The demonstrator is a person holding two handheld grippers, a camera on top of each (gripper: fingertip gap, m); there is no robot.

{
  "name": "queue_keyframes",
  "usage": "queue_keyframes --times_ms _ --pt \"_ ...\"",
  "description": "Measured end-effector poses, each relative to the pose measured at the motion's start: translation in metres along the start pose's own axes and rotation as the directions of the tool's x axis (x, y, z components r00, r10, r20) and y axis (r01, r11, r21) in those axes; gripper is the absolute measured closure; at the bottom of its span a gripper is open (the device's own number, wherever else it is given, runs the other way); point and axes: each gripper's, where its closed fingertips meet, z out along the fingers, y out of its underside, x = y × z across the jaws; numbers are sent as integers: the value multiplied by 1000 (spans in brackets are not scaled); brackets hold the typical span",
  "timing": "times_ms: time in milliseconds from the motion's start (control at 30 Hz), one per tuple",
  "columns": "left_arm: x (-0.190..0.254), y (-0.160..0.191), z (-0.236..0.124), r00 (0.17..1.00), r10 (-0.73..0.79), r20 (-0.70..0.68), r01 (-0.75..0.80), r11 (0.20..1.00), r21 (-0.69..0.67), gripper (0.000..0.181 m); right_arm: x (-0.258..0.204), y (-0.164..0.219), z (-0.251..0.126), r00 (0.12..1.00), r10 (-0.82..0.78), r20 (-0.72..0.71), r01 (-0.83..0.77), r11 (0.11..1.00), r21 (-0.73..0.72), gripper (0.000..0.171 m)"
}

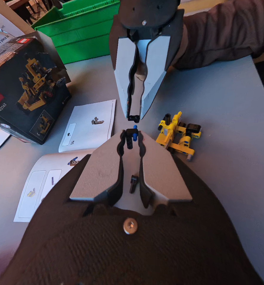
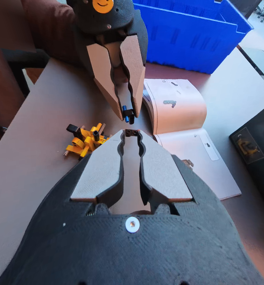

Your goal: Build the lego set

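Lego pieces held tip to tip above table: left gripper clenched on black beam with blue pin, right gripper clenched on small black connector, facing, apart, likely for pin-to-hole alignment. Yellow sub-assembly parked near; open manual beside for reference.

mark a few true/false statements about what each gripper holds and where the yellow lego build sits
1. The left gripper holds a black beam with a blue pin in it. True.
2. The right gripper is empty. False: it pinches a small black piece with two holes at its fingertips.
3. The two held parts are already joined. False: a gap shows between them in both views.
4. The yellow build lies on the table, touched by neither gripper. True.
5. The instruction booklet is closed. False: it lies open beside the lego box.
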Motion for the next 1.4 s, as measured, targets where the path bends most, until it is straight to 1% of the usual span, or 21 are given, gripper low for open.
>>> queue_keyframes --times_ms 133,633,1067,1300,1400 --pt "2 -4 -1 999 -31 -23 31 999 26 169 -4 -6 -3 1000 -10 19 9 999 31 159" --pt "8 -5 0 998 -29 -51 31 999 21 169 -12 -8 1 999 -45 31 44 999 16 159" --pt "10 -4 1 998 -32 -63 32 999 10 169 -12 -11 3 998 -67 10 66 998 16 160" --pt "10 -4 0 996 -52 -76 54 998 17 169 -12 -12 4 998 -62 13 62 998 29 160" --pt "9 -8 -2 993 -80 -86 84 996 43 169 -11 -16 2 999 -47 14 46 997 61 160"
